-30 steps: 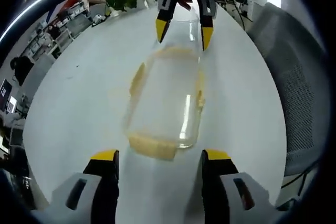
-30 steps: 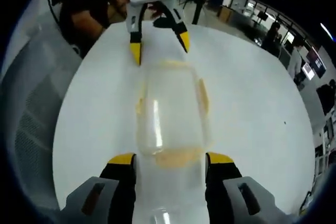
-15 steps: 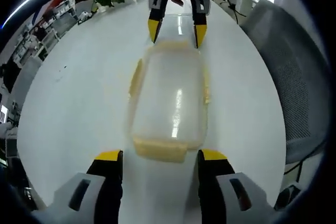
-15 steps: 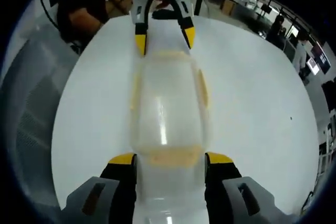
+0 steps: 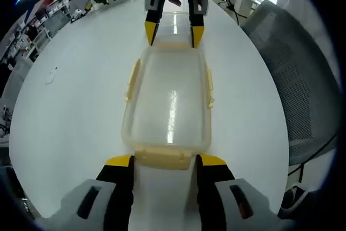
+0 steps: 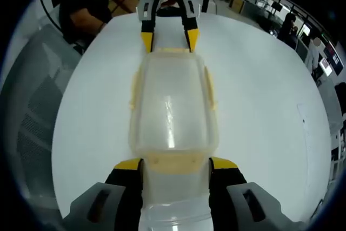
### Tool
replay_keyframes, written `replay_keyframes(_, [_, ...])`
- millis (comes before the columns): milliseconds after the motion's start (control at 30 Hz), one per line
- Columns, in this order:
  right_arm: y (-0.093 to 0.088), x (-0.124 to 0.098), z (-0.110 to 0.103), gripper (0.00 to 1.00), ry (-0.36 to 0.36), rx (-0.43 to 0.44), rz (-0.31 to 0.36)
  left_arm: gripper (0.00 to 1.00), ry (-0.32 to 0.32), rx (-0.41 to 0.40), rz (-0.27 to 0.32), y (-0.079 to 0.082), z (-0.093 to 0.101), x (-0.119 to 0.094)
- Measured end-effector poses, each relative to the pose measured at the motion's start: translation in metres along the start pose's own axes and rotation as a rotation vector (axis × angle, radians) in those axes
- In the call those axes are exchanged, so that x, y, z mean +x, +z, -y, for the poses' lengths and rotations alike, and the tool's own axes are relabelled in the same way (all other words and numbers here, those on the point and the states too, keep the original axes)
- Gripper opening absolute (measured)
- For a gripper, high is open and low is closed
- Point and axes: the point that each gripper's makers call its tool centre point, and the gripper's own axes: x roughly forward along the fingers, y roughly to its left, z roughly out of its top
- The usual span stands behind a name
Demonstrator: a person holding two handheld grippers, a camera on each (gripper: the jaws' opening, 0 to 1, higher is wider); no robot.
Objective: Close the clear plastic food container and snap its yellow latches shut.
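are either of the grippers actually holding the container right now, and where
Nothing is clamped. Each open gripper straddles one short end of the clear container: the left gripper around the near-end yellow latch, the right gripper at the opposite end.

The left gripper and the right gripper face each other, each at twelve o'clock in the other's view, jaws parted, tips level and pointing inward.
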Motion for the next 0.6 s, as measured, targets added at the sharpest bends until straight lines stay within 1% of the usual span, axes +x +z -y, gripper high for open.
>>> replay_keyframes(67, [-0.0013,0.0007,-0.0004,0.44,0.002,0.002,-0.012,0.47,0.003,-0.004,0.0,0.0006,-0.0008,-0.0003])
replay_keyframes(133, [-0.0022,0.0003,-0.0011,0.4,-0.003,-0.031,-0.023,0.47,0.003,-0.002,0.004,0.0009,-0.001,0.0005])
replay_keyframes(333, [-0.0016,0.0003,-0.0017,0.39,0.0,-0.038,-0.017,0.4,-0.012,-0.001,0.005,0.0011,0.0044,0.0007])
replay_keyframes(600, [-0.0017,0.001,-0.0045,0.38,0.0,-0.031,-0.025,0.39,-0.009,-0.001,-0.005,0.0013,0.0056,0.0004])
